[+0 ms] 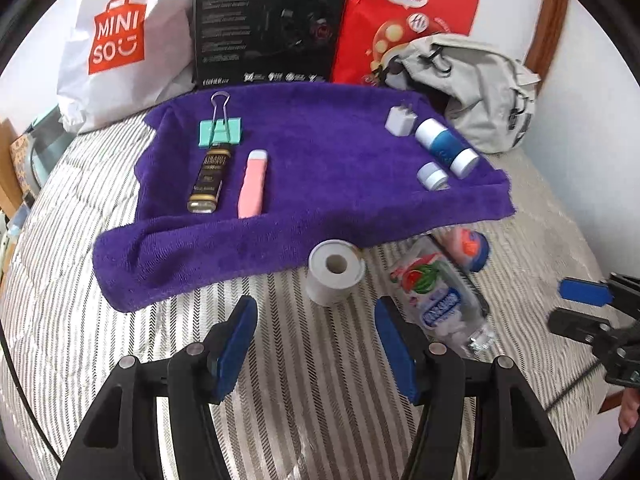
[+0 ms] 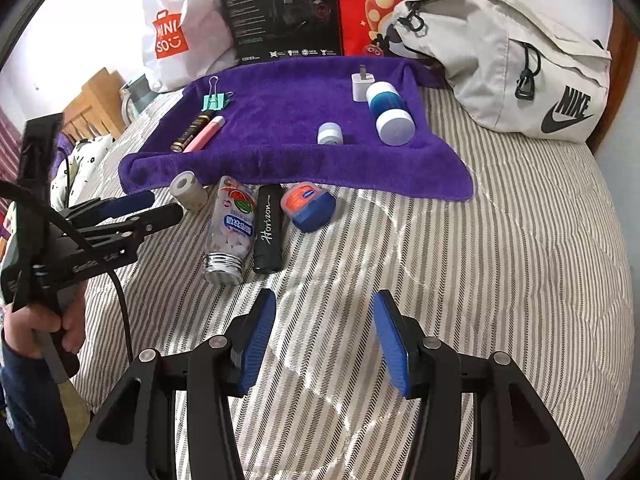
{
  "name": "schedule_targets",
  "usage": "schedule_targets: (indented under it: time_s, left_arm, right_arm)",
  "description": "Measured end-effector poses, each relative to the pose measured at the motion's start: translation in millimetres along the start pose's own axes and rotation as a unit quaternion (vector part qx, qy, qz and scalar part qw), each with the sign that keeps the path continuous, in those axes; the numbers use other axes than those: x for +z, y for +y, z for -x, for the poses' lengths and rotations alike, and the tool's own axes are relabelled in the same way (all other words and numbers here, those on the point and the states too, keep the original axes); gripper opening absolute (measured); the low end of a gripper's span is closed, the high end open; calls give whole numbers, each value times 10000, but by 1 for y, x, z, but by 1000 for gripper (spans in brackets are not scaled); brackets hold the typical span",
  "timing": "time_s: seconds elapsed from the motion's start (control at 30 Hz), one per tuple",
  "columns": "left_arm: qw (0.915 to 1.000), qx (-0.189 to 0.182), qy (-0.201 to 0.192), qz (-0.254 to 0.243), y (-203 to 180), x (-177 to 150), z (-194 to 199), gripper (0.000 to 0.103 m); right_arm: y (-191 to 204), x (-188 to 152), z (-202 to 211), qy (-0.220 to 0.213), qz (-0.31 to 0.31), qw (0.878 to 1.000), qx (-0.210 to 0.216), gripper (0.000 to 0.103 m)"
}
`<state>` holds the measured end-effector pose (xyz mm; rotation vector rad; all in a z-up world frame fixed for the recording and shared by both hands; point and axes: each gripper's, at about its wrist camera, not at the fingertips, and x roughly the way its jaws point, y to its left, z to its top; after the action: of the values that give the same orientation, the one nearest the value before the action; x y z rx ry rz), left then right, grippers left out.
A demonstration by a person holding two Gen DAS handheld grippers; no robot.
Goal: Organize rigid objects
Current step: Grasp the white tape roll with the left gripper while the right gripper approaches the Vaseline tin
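Tape roll point(image 1: 335, 271) lies on the striped bedspread point(image 2: 500, 260) at the purple towel's point(image 1: 320, 152) six o'clock edge, mint bottle point(image 1: 440, 300) beside; left gripper point(image 1: 316, 344) and right gripper point(image 2: 324, 340) both spread, empty.

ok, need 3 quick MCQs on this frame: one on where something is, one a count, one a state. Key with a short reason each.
1. Where does the tape roll lie?
A. on the striped bedding, at the purple towel's near edge
B. inside the grey backpack
C. on top of the black box

2. How many items lie on the purple towel?
A. three
B. six
C. nine

3. What state is the left claw in?
A. shut on the candy bottle
B. open, holding nothing
C. shut on the tape roll

Key: 1 A, the roll sits on the stripes just off the towel. 2 B, binder clip, dark bottle, pink tube, white charger, blue-and-white container, small white jar. 3 B, its pads stand apart with only bedding between them.
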<state>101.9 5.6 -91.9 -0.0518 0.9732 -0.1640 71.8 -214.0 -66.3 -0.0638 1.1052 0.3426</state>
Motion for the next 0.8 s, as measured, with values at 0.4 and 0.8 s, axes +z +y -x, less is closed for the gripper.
schedule_targets:
  time_s: [0.4,0.8]
  left_arm:
    - [9997,1,17,-224,-13,1,-18,57]
    - [9995,-122,-29,-286,-13,9,-23,42]
  right_arm:
    - [-8,-2,-8,74,-91,9999,29,51]
    - [-12,-4,-23,297,-105,9995,49,51]
